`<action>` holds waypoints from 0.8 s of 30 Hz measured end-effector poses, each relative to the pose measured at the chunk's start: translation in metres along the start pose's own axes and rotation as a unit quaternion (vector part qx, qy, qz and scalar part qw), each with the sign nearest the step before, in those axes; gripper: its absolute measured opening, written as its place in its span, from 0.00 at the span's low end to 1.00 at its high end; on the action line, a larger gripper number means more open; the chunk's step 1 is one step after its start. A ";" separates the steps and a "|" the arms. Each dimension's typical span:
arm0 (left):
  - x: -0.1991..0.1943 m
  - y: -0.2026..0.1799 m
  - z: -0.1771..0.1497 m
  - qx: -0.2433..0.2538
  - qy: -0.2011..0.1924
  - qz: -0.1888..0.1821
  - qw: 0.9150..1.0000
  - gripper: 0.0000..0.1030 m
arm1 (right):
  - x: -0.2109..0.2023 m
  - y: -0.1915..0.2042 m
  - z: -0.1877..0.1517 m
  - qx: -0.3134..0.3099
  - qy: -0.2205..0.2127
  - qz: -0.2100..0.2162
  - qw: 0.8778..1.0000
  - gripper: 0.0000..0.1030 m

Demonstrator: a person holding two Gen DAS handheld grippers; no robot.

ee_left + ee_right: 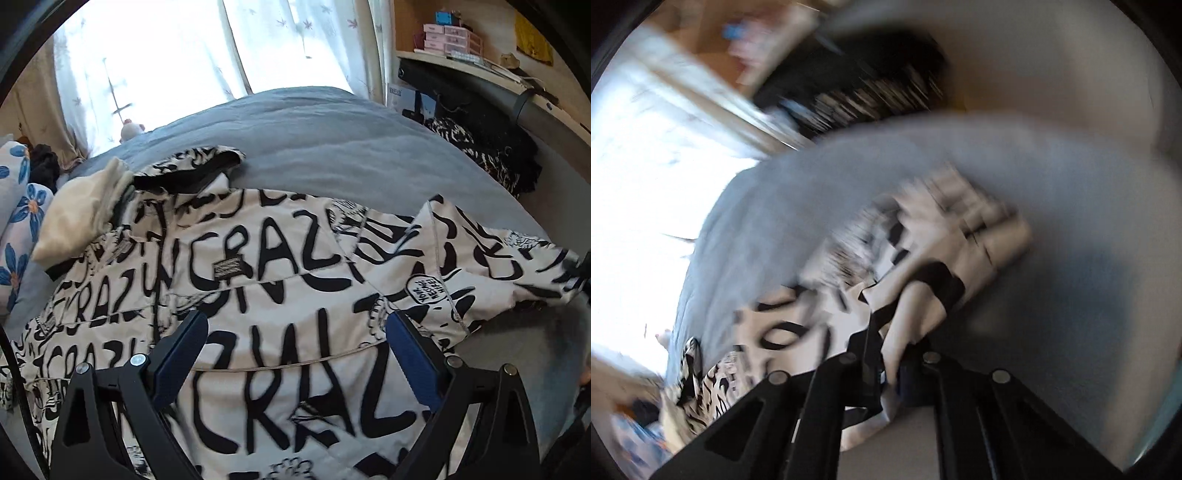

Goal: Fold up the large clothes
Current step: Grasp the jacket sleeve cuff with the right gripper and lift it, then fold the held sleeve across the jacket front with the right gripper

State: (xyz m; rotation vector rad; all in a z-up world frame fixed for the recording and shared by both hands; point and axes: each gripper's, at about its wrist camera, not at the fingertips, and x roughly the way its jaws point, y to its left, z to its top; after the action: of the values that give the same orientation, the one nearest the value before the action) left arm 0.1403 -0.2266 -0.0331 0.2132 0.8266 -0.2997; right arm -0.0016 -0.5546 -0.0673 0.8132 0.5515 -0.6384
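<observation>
Grey bed (332,147) is carrying the jacket (258,280). Left gripper (295,332) is hovering open; right gripper (892,354) is pinching the sleeve (923,295), which looks due folding inward.

printed jacket (280,295) — spread on bed

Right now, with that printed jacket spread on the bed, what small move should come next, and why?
Probably carry the sleeve inward over the jacket: the right gripper is shut on it, while the left gripper hovers open above the body, which lies flat on the bed.
</observation>
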 end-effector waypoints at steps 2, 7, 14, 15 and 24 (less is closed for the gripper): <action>-0.010 0.017 -0.003 -0.010 -0.007 -0.001 1.000 0.93 | -0.026 0.048 -0.005 -0.073 -0.021 0.056 0.996 0.06; -0.026 0.066 -0.012 -0.060 -0.014 -0.015 0.998 0.93 | -0.061 0.162 -0.052 -0.245 -0.028 0.158 0.956 0.06; -0.035 0.140 -0.029 -0.133 -0.031 0.008 0.991 0.93 | -0.023 0.257 -0.155 -0.382 0.122 0.229 0.887 0.20; -0.032 0.149 -0.031 -0.137 -0.018 0.012 0.990 0.93 | -0.015 0.259 -0.170 -0.391 0.145 0.220 0.882 0.22; 0.013 0.176 -0.052 -0.185 0.067 -0.069 0.978 0.93 | -0.026 0.209 -0.200 -0.396 0.172 0.197 0.880 0.35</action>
State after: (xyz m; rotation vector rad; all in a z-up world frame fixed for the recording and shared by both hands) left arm 0.1730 -0.0485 -0.0644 -0.1748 1.0174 -0.2576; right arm 0.0867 -0.2781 -0.0626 0.2282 0.8605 0.1405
